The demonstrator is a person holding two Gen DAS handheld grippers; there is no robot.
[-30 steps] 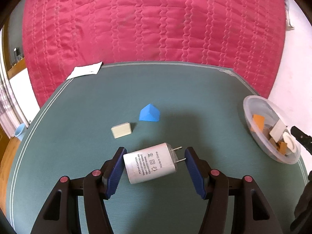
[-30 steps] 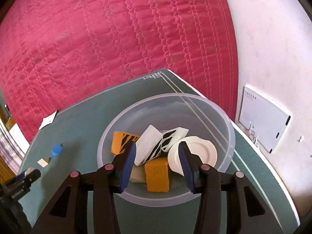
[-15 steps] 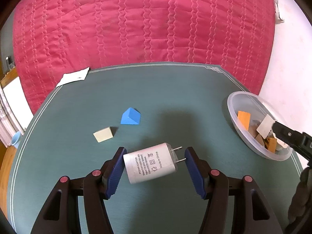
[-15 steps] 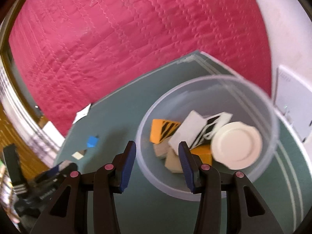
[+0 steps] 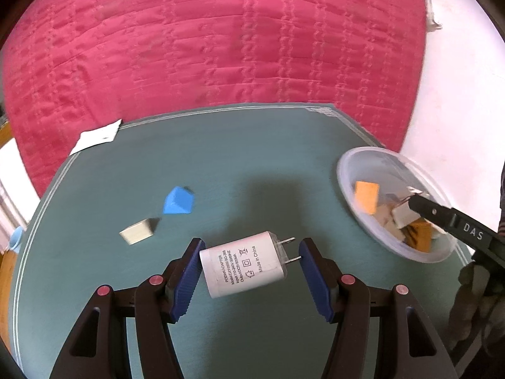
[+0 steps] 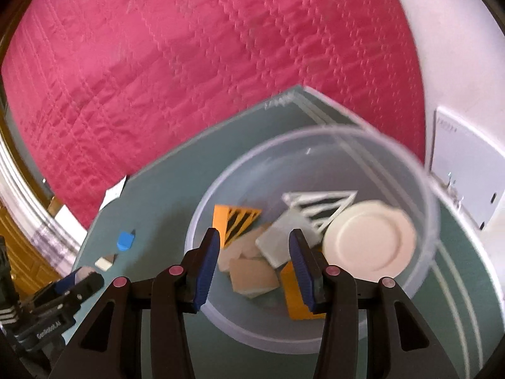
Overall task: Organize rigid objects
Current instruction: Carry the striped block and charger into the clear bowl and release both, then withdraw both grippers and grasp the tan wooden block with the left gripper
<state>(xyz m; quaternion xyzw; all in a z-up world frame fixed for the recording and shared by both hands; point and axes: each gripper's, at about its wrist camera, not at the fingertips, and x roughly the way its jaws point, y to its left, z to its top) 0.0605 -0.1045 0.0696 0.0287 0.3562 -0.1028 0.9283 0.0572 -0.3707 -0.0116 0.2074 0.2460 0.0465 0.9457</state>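
— Where was the white power adapter (image 5: 244, 263)?

— Clamped lengthwise in the left claw (image 5: 247, 273), prongs against one pad, above the green tabletop (image 5: 252, 158), well left of the plastic bowl (image 6: 410, 164).

— And the right claw (image 6: 254, 263)?

— Open, empty, over the bowl's blocks. I'd carry the adapter high over the rim; open room lay between, the blue wedge (image 5: 178, 202) and beige block (image 5: 137, 236) aside

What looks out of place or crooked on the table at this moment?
The white power adapter sits tilted between the left tongs, its prongs against one pad. A blue block and a beige block lie loose on the green table, outside the clear bowl.
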